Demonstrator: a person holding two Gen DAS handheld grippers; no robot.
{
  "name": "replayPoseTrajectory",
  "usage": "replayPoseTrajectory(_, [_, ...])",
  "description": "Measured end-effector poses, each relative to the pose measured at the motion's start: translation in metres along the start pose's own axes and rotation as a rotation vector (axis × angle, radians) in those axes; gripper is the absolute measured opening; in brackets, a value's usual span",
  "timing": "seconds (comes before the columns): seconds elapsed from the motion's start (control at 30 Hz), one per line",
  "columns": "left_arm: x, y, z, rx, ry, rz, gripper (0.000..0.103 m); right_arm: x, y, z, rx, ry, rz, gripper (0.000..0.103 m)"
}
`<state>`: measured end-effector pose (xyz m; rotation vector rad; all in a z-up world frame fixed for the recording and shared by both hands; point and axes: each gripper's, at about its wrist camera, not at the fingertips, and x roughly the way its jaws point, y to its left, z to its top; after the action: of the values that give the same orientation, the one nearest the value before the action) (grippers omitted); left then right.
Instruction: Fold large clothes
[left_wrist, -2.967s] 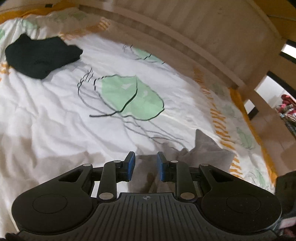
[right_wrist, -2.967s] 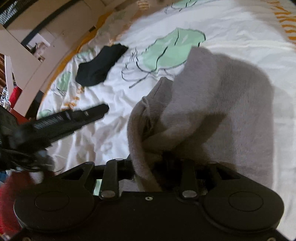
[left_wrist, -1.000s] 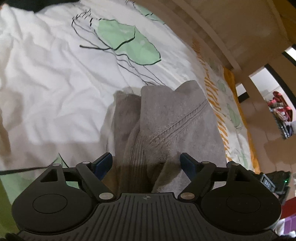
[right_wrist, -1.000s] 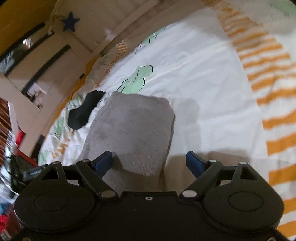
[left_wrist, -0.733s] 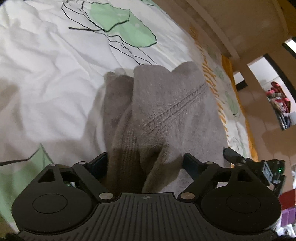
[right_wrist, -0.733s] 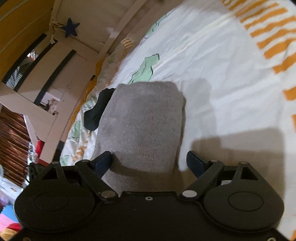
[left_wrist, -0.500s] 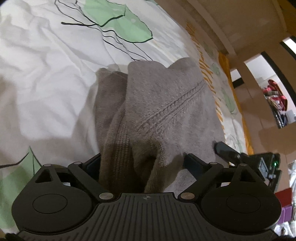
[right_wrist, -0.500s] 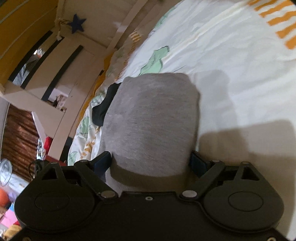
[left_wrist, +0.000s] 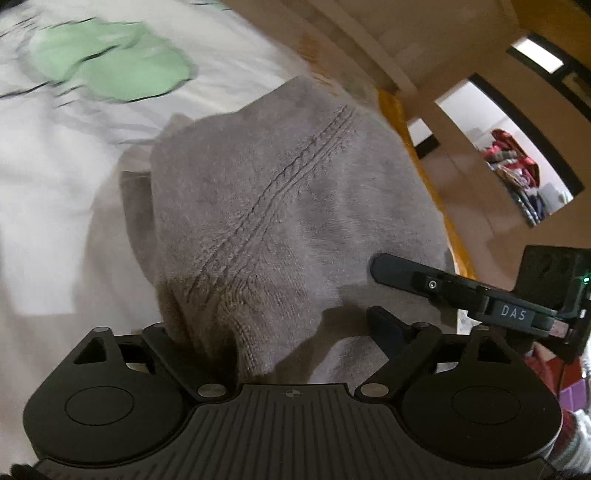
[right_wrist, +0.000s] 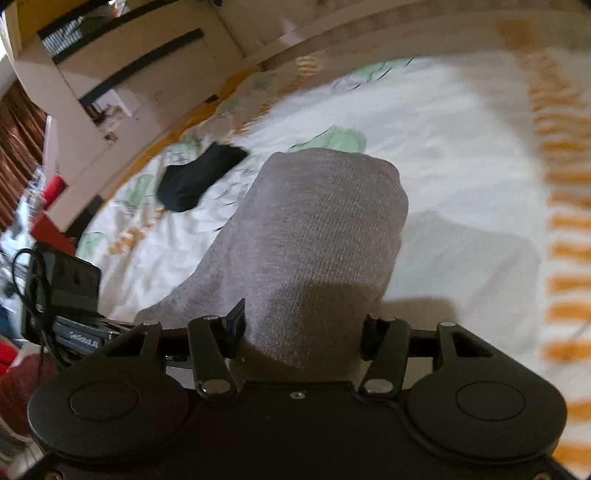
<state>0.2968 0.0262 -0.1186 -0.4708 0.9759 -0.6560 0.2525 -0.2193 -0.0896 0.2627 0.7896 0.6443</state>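
Your right gripper (right_wrist: 303, 332) has just been closing its jaws, and they now press on the near end of the folded grey sweater (right_wrist: 317, 236) from both sides. Your left gripper (left_wrist: 280, 332) stands with its jaws wide apart; the sweater's ribbed edge lies between them, and the right jaw is clear of the cloth.

The only writing you can read is "DAS" on the side of the right gripper in the left view; the white lettering on the left gripper in the right view is too blurred.

The sweater's long axis runs away from your right gripper across the bed (right_wrist: 461, 155), and its cable stitch (left_wrist: 269, 206) slants up to the right in the left view. It lies near the bed's orange-bordered edge. A black garment (right_wrist: 195, 177) lies well apart, towards the far side.
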Motion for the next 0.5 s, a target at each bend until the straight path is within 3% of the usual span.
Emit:
replayPoseTrajectory(0.2, [0.062, -0.045, 0.020, 0.131, 0.027, 0.002, 0.084, -0.034, -0.057, 0.019, -0.015, -0.023, -0.158, 0.061])
replayPoseTrajectory(0.3, [0.085, -0.055, 0.010, 0.203, 0.070, 0.090, 0.084, -0.039, -0.087, 0.016, -0.006, -0.016, -0.225, 0.063])
replayPoseTrajectory(0.4, [0.083, -0.064, -0.006, 0.307, 0.060, 0.125, 0.084, -0.032, -0.104, 0.003, 0.011, 0.010, -0.301, 0.076])
replayPoseTrajectory(0.5, [0.070, -0.066, -0.012, 0.311, 0.068, 0.149, 0.084, -0.050, -0.106, -0.002, 0.037, -0.045, -0.306, 0.079])
